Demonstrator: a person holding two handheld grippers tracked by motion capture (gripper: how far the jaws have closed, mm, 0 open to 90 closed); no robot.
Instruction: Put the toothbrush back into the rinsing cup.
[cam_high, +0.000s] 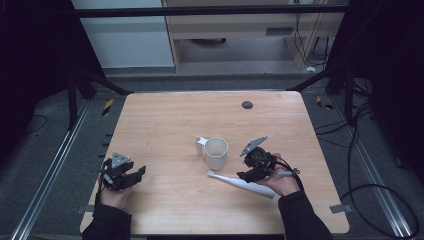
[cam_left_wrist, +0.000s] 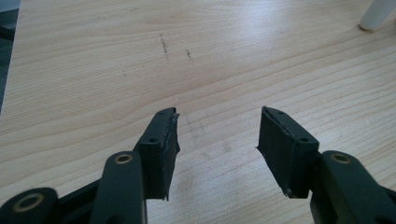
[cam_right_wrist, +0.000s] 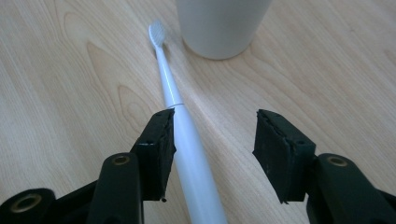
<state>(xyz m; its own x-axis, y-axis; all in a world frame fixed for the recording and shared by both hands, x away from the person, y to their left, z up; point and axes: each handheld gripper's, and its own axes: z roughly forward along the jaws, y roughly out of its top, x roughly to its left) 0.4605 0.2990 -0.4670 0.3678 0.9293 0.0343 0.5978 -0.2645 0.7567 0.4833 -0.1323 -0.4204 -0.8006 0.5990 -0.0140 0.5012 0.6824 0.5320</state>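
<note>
The work in hand concerns a white electric toothbrush (cam_high: 243, 183), which is seen lying flat on the desk (cam_high: 170, 120) just in front of a white mug (cam_high: 216, 152), with its brush head pointing toward the foot of the mug. In the right gripper view the toothbrush (cam_right_wrist: 187, 140) runs along the inner side of one jaw of the right gripper (cam_right_wrist: 212, 135); the jaws are spread, and the other jaw stands well apart from the handle, so nothing is pinched. Whether the near jaw only touches the handle or is just beside it cannot be told. It is judged that the toothbrush is not in a grasp at this moment, and that it is not in the mug (cam_right_wrist: 219, 25); if it is meant to stand there, the picking up and the placing are both left to be done. The left gripper (cam_left_wrist: 217, 135) is held over bare wood near the left edge of the desk, well apart from the mug, with its jaws also spread and empty. Some things are hard to make out: in the high view the rear end of the toothbrush is covered by the right gripper (cam_high: 250, 176) and the hand, the inside of the mug is seen only as a pale hollow, and the small white piece (cam_high: 200, 145) just beside the mug may be its handle or a separate thing.
</note>
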